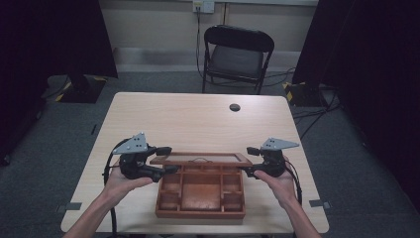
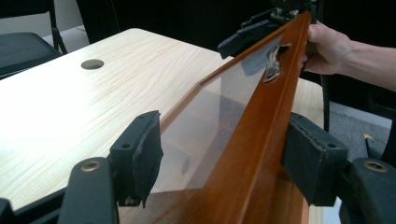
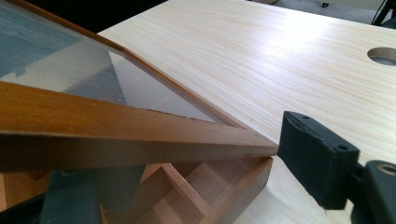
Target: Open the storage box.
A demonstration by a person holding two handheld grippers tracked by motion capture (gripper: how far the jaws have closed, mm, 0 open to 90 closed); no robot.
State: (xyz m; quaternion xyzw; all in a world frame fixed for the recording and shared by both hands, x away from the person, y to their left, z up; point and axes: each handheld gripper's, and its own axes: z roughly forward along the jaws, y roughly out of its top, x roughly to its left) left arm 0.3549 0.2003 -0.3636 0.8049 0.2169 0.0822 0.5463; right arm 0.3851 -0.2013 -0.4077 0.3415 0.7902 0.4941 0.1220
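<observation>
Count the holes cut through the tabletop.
1: a round cable hole near the far edge of the table, right of centre, beyond the wooden box. The box and hands may hide others.

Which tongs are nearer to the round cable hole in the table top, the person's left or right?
Right. The right tongs sit at the lid's right end, nearly below the hole; the left tongs are at its left end, farther across.

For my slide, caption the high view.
Two hand-held grippers, left gripper and right gripper, flank the glass-paned lid of a compartmented brown wooden box.
</observation>
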